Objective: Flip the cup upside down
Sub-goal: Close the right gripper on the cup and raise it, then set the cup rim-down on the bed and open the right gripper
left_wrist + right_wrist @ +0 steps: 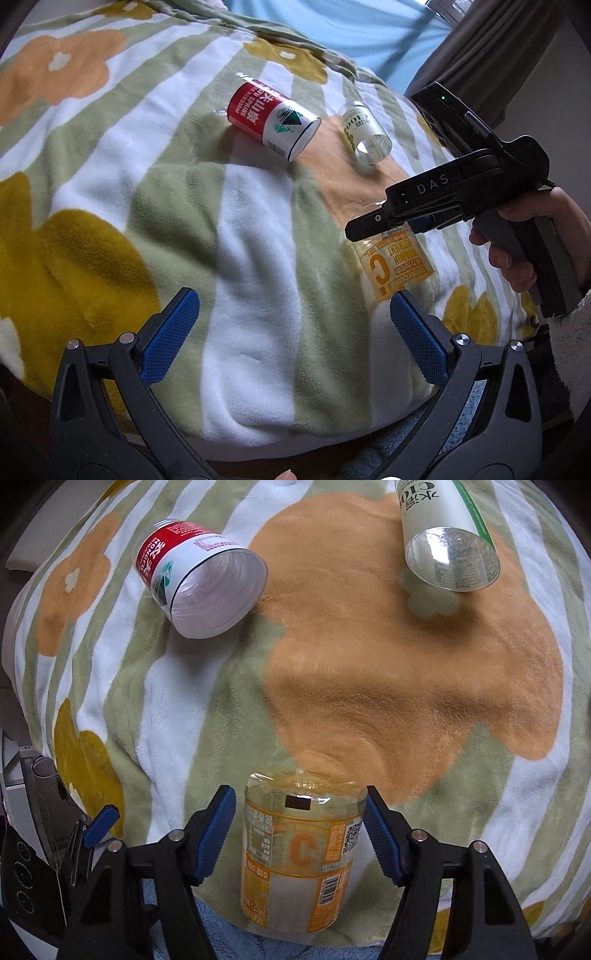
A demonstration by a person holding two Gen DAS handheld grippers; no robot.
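Three cut-bottle cups are on a flowered blanket. The orange-labelled cup [299, 853] stands upside down, closed base up, between the pads of my right gripper [301, 827]; the jaws are open with gaps on both sides. It also shows in the left wrist view [395, 266], under the right gripper [369, 225]. A red-and-white cup [273, 120] [201, 578] lies on its side. A pale green-labelled cup [364, 133] [448, 542] lies on its side too. My left gripper [291, 332] is open and empty above the blanket.
The blanket [258, 229] [406, 686] covers a soft, uneven bed. A blue sheet [332, 29] lies beyond it. A grey curtain [480, 48] hangs at the far right. A dark device [26, 886] sits off the bed's left edge.
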